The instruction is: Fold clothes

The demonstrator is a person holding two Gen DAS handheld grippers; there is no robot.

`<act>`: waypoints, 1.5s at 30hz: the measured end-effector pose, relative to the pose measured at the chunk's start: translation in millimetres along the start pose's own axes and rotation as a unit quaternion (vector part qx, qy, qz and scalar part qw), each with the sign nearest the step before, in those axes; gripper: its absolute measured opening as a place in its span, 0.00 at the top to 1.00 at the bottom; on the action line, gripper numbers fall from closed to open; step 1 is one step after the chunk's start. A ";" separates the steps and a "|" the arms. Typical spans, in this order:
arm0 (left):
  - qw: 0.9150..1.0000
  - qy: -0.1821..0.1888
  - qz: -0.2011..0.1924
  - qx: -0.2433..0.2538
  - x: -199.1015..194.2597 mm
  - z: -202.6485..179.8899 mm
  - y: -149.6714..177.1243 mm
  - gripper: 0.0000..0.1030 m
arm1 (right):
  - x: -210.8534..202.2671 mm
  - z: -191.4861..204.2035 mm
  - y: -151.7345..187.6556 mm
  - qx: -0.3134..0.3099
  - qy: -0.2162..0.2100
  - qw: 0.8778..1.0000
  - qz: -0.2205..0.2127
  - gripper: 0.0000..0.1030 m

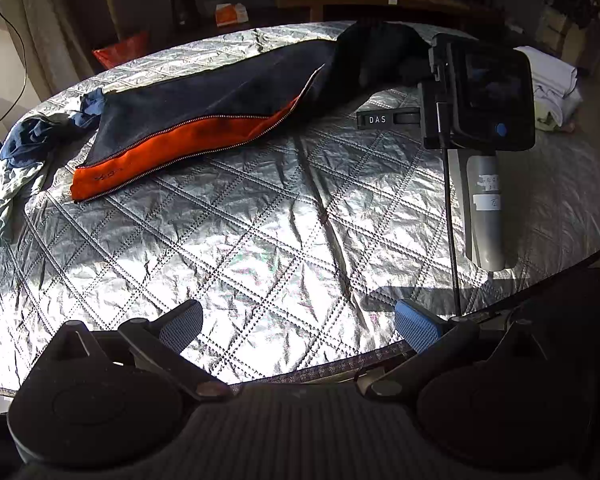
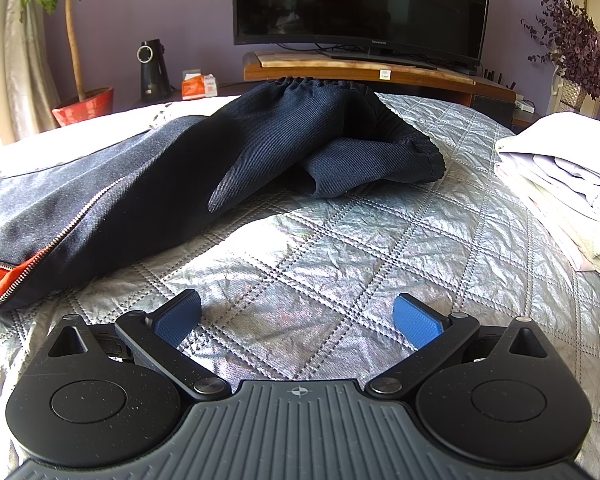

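Both tools gape wide and empty over the silver quilted surface [image 2: 340,232]: left tool [image 1: 298,326], right tool [image 2: 298,320]. Crumpled blue clothing [image 1: 32,140] lies far left, partly shadowed. Navy trousers [image 2: 204,168] with an orange-lined zipper opening [image 1: 172,148] sprawl across the middle, left end cut off. Folded pale clothes [image 2: 560,184] sit right.

Bare quilted cover [image 2: 340,248] lay open in front of the navy garment [image 2: 228,160]; folded white laundry [image 2: 560,184] blocked its right, crumpled clothes [image 1: 28,148] its left.
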State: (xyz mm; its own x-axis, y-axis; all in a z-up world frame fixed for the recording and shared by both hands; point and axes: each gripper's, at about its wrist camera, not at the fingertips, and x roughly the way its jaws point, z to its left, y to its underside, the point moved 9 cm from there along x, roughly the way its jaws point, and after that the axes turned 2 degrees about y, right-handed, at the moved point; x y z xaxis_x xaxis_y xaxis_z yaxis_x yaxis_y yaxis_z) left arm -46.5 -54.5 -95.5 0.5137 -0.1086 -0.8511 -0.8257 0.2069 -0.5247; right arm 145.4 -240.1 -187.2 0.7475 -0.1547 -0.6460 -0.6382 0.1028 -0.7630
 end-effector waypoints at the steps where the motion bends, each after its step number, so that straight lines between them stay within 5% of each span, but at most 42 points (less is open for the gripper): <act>1: 1.000 0.000 0.000 0.000 -0.2 0.0 -0.1 0.01 | 0.0 0.0 0.0 0.000 0.000 1.000 0.000 0.00; 45: 1.000 0.002 0.004 0.003 2.6 -2.6 -1.0 0.01 | 0.1 0.2 -0.1 0.000 0.000 1.000 0.000 0.00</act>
State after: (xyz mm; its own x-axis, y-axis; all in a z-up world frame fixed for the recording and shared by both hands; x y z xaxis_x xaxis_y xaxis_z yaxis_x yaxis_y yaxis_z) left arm -44.9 -57.6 -97.2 0.5068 -0.1109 -0.8549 -0.8279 0.2138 -0.5186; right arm 145.7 -239.9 -187.2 0.7475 -0.1548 -0.6460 -0.6382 0.1026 -0.7630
